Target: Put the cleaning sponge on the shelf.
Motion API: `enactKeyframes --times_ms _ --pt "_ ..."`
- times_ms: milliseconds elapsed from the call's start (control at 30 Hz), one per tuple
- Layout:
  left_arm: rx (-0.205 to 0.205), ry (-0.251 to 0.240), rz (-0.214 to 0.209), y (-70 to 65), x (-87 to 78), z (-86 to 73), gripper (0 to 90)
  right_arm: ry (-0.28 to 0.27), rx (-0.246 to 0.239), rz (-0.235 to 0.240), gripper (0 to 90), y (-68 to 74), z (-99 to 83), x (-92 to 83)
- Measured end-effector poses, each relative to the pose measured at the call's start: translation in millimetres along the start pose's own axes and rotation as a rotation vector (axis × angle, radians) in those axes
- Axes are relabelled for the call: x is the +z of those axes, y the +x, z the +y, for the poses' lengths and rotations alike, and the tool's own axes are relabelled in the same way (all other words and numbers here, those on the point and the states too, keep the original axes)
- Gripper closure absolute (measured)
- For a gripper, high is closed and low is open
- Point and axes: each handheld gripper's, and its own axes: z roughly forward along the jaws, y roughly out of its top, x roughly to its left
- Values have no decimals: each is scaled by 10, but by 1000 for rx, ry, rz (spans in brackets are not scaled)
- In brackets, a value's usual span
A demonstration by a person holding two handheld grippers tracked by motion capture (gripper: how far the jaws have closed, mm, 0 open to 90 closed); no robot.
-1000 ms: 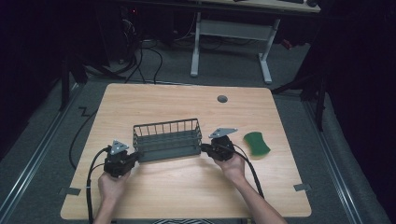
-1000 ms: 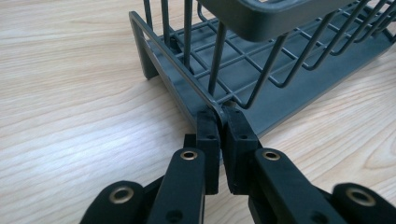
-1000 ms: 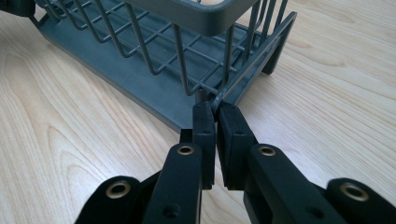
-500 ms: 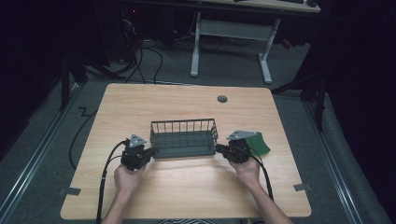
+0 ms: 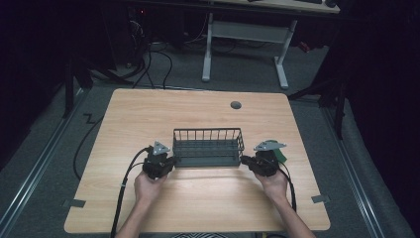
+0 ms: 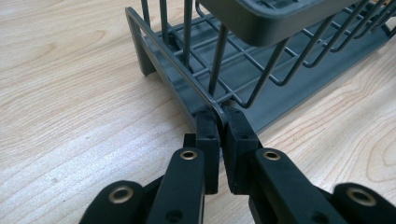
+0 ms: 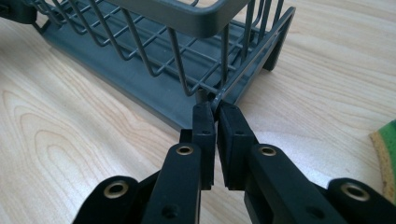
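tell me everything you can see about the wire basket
The wire basket is a long, dark grey rack that looks like coated metal: thin upright bars rise to a thicker flat top rim, over a grid floor and a solid base strip. It is empty and sits upright and level near the middle of the wooden table, long side across it. The left gripper and the right gripper each pinch a low corner wire at opposite ends with shut jaws. A green sponge lies apart, beyond its right end.

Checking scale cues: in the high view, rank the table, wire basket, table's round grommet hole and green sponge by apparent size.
1. table
2. wire basket
3 and 4. grommet hole and green sponge: unsure, since the right gripper hides most of the sponge.
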Motion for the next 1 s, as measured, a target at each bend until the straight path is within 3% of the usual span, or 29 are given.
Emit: enactKeyframes --times_ms 133,367,500,633,767,933,1000 --pt "-11 0 -3 28 -8 -2 822 0 23 8 712 -22 -18 -9" --pt "-17 -17 -1 62 -116 -19 512 -38 15 -28 533 -42 -46 -163" --pt "-41 -47 10 128 -195 -92 412 -86 19 -80 482 -109 -72 -270" --pt "-52 -45 61 243 -246 -198 368 -120 47 -129 428 -222 -83 -358" --pt "-77 -37 141 392 -290 -323 357 -136 67 -191 380 -341 -82 -396" --pt "-140 -24 234 588 -323 -435 338 -105 121 -274 326 -509 -92 -377" --pt "-155 -27 252 636 -329 -466 336 -84 142 -294 318 -574 -111 -359"
